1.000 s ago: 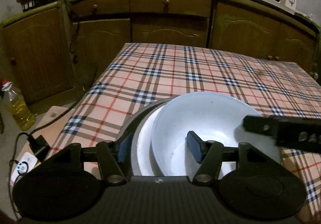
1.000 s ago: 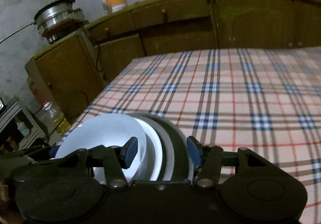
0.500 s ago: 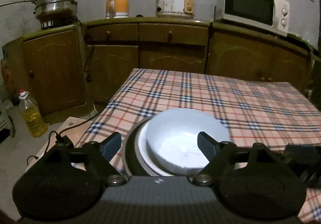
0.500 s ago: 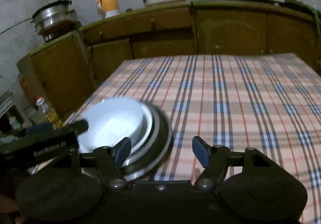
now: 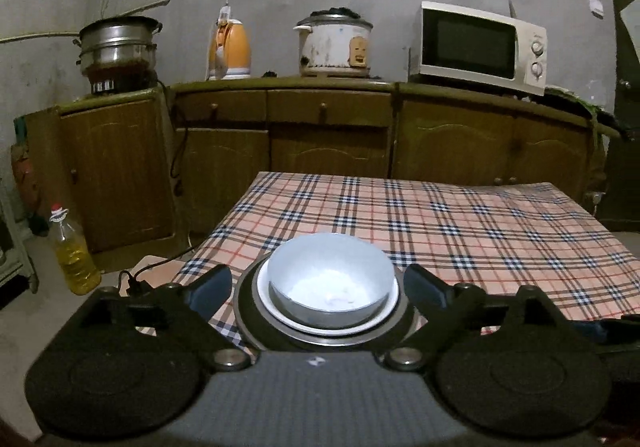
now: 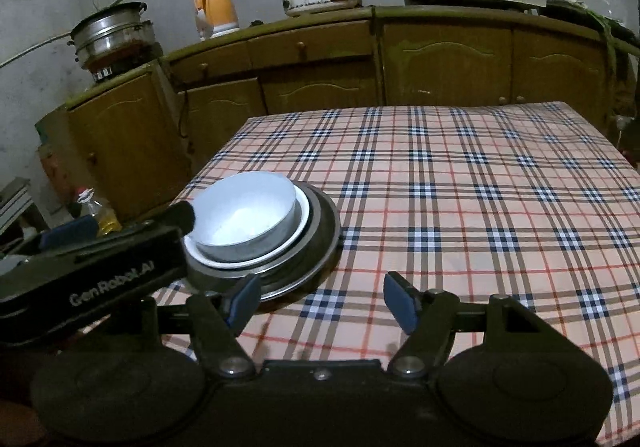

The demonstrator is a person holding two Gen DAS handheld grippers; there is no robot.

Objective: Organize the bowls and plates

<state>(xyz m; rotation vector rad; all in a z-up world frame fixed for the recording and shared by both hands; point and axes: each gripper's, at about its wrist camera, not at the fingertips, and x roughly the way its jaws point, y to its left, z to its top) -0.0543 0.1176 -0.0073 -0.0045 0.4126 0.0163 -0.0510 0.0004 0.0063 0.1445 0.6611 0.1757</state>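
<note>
Both claws, left gripper [image 5: 318, 289] and right gripper [image 6: 320, 303], have just spread wide and hold nothing, and that stacked white bowl [image 5: 330, 281] looks slick, chippable; grab the rim.

We list one table [image 5: 460, 223], covered edge to edge in a tan checked tablecloth [image 6: 460, 183] with navy, white and red lines. Directly on the cloth, near the left front corner, we record a dark metal plate [image 5: 248, 321] carrying a white plate [image 5: 384, 313] and a white bowl [image 5: 328, 275] nested on top. We note the remaining cloth as flat.
</note>
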